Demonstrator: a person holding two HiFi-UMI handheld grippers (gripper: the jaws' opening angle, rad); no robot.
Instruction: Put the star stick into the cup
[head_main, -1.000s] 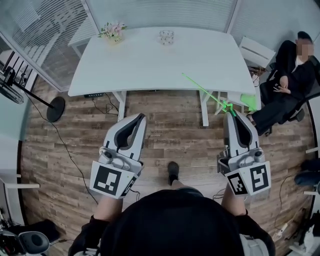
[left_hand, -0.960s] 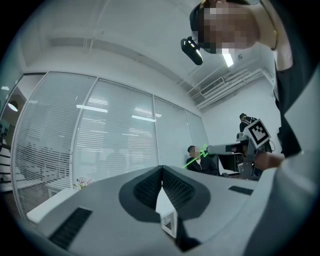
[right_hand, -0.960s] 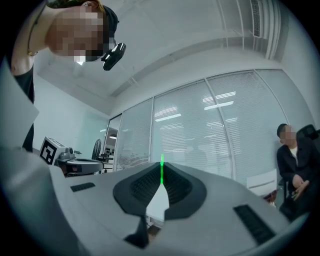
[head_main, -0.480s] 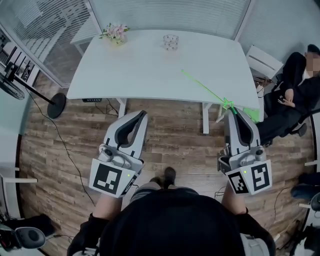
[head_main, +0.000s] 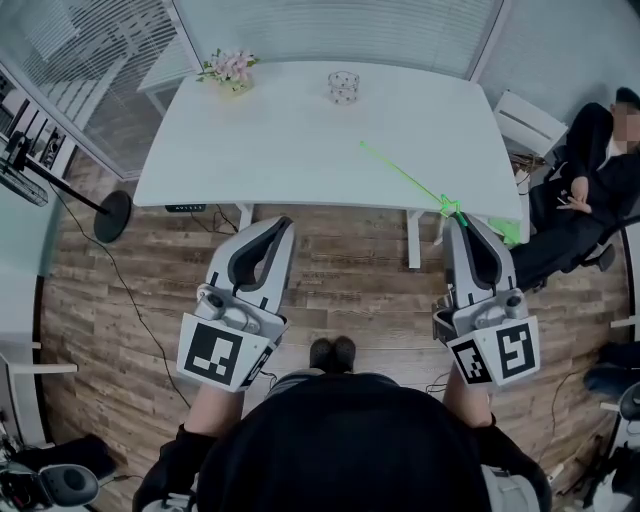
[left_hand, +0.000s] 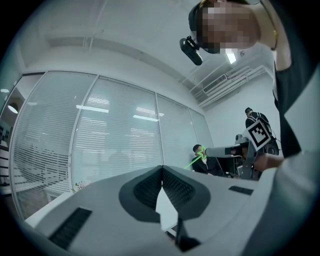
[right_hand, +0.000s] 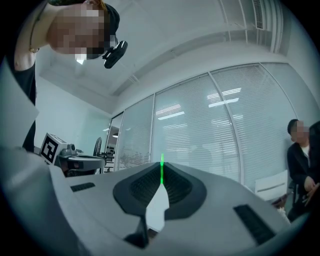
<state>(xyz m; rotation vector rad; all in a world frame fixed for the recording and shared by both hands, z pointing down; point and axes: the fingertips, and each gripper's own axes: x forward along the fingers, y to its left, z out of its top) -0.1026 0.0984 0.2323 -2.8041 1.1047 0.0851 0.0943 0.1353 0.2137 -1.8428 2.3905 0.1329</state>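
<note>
White desk (head_main: 300, 130) carries the cup (head_main: 343, 85) at its far edge, well apart from the star stick (head_main: 405, 177) clamped in the right gripper (head_main: 461, 220) off the near right corner; left gripper (head_main: 283, 227) closed, empty; insertion judged outstanding.

White table (head_main: 300, 130) on wood floor (head_main: 330, 270), blinds (head_main: 330, 30) behind.
</note>
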